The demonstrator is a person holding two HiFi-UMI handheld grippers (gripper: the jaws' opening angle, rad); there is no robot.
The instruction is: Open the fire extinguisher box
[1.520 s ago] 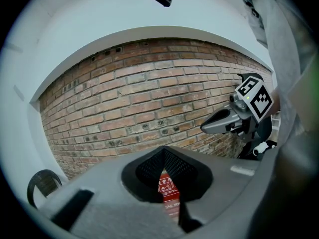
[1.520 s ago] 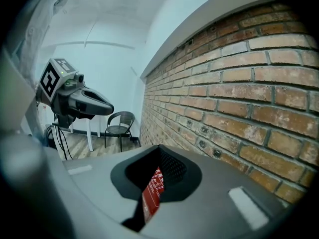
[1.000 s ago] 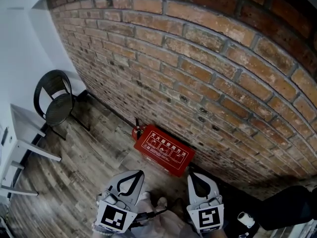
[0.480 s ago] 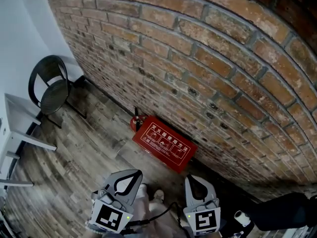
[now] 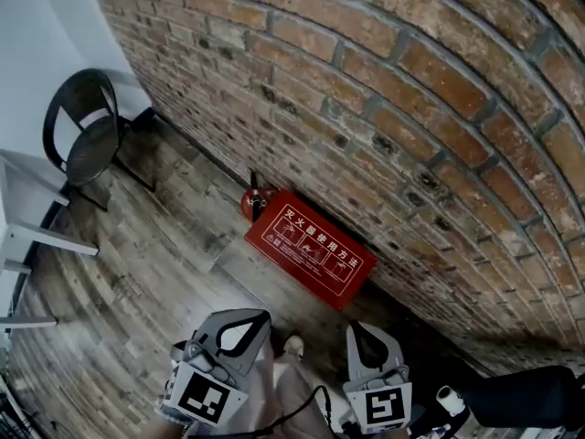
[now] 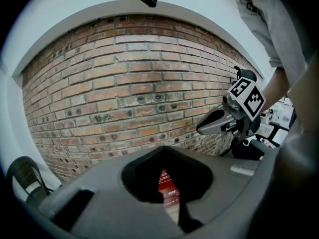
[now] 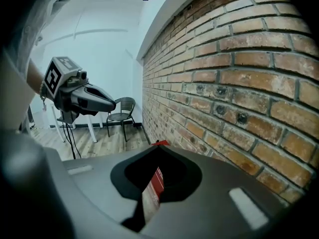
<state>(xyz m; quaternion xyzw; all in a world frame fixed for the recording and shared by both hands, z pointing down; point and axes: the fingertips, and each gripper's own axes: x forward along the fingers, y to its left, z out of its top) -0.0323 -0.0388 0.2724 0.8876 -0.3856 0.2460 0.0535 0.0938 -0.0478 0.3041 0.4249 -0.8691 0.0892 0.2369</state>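
Observation:
The red fire extinguisher box (image 5: 311, 247) lies on the wooden floor against the brick wall, its lid with white print facing up and closed. A red extinguisher (image 5: 251, 201) stands at its left end. My left gripper (image 5: 245, 322) and right gripper (image 5: 362, 331) hover side by side well short of the box, both pointing towards it, both shut and empty. In the left gripper view a sliver of the box (image 6: 167, 183) shows through the slit behind the left gripper (image 6: 165, 149). The right gripper view shows the box (image 7: 155, 183) the same way past the right gripper (image 7: 158, 146).
A black chair (image 5: 87, 140) stands at the wall's left corner, with white table legs (image 5: 32, 238) beside it. The person's shoe (image 5: 293, 346) sits between the grippers. A dark bulky object (image 5: 530, 396) lies at the lower right. Bare floorboards (image 5: 155, 273) stretch left of the box.
Both grippers and the head view have sunk lower together. The box and wall look a little larger and nearer. Both grippers' jaws look unchanged.

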